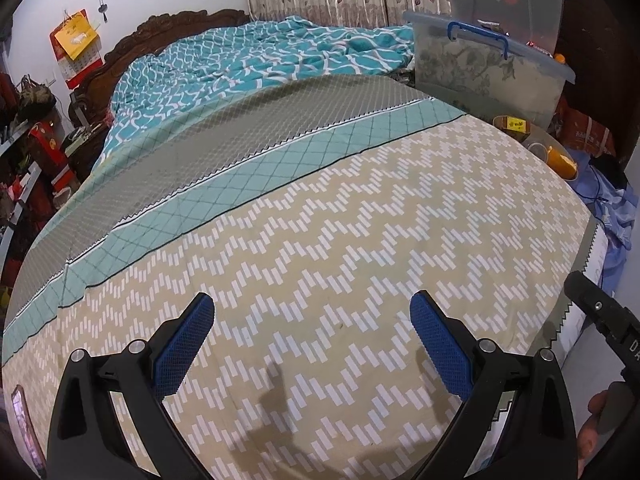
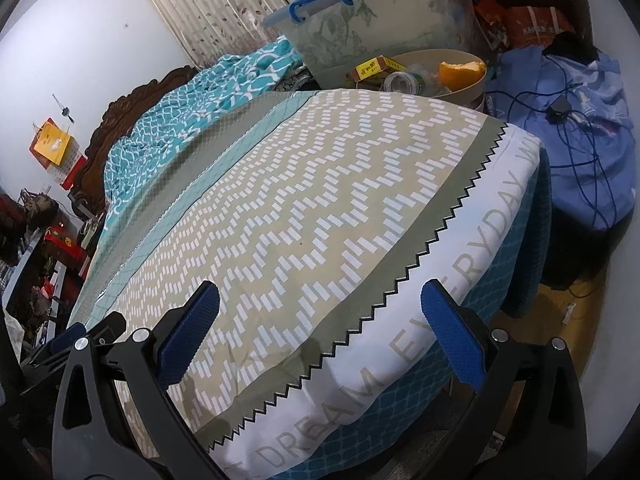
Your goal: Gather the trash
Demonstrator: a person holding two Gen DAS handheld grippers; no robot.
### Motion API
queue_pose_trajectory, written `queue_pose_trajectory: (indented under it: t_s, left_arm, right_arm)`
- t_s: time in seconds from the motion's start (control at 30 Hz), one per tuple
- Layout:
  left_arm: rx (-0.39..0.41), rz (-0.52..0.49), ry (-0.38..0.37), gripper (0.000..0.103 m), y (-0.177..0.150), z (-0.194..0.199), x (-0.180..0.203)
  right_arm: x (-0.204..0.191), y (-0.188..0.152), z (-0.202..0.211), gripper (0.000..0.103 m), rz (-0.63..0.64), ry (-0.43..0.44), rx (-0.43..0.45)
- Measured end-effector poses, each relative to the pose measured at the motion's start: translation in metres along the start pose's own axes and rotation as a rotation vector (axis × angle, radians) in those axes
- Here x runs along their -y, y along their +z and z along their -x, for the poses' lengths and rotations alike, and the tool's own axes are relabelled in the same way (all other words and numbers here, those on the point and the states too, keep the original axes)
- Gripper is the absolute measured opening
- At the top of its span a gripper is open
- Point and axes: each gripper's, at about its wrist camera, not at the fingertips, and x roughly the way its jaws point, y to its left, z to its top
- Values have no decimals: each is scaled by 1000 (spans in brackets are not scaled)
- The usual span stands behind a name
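A round beige bin stands beyond the far corner of the bed and holds an orange peel, a yellow-labelled box and a crushed can. In the left wrist view the same bin shows at the right with the orange peel and box. My left gripper hovers open over the zigzag bedspread, holding nothing. My right gripper is open above the bed's foot edge, also empty. No loose trash shows on the bedspread.
A clear storage tub with blue latches sits at the bed's far right. A teal quilt is bunched near the headboard. A blue cloth bundle with cables lies right of the bed. Cluttered shelves line the left wall.
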Motion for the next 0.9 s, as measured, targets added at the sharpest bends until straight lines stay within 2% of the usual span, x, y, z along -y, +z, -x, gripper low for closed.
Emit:
queue_pose_trajectory:
  t_s: [0.33, 0.9]
  left_arm:
    - [3, -8, 21, 95, 2, 1, 3]
    - [-2, -4, 14, 94, 0, 2, 0]
  right_arm:
    - [1, 1, -1, 100, -5, 3, -6]
    - [-5, -4, 0, 100, 4, 5, -11]
